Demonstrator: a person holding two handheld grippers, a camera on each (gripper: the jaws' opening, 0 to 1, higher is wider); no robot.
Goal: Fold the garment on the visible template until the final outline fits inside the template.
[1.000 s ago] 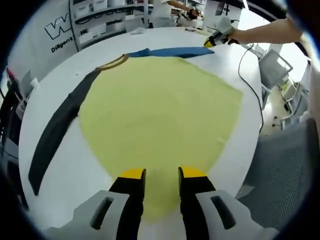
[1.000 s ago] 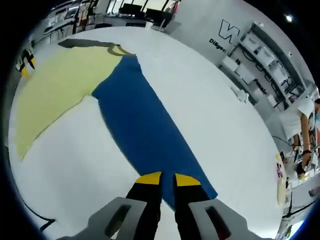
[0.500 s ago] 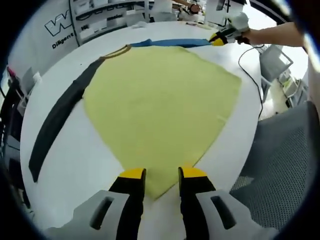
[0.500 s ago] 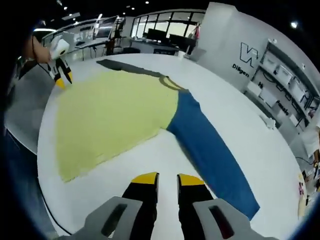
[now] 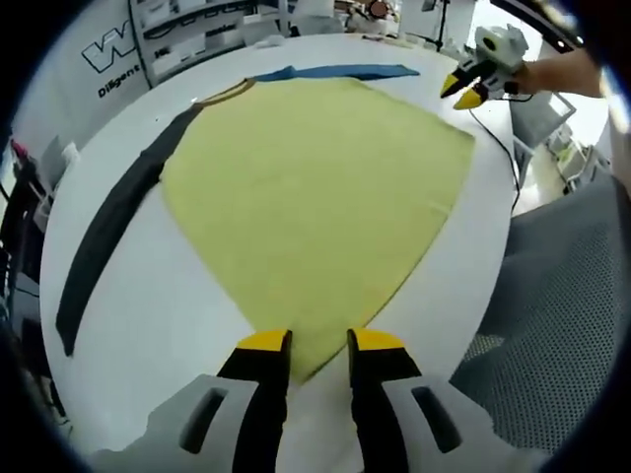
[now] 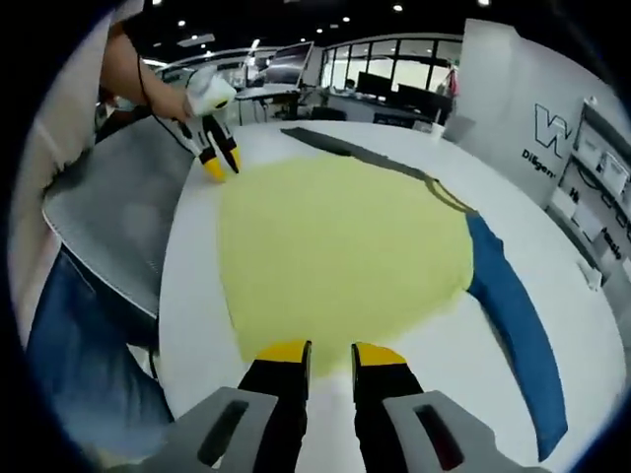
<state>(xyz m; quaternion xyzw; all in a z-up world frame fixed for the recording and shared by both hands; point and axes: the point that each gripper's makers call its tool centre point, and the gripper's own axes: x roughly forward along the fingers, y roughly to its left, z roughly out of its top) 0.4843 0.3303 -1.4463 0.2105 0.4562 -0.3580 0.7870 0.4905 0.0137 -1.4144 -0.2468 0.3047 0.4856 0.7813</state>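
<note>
Flat: soft yellow garment (image 5: 315, 187) on smooth white table (image 5: 148, 305); left tongs (image 5: 314, 345) apart, right tongs (image 6: 328, 353) apart.

both views overlook one garment (image 5: 306, 197) – from opposite corners.

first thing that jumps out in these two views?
The big yellow garment body spread flat across the white table, with a blue sleeve on one side and a black sleeve on the other. The left gripper and right gripper, jaws parted, sit at its corners.
</note>
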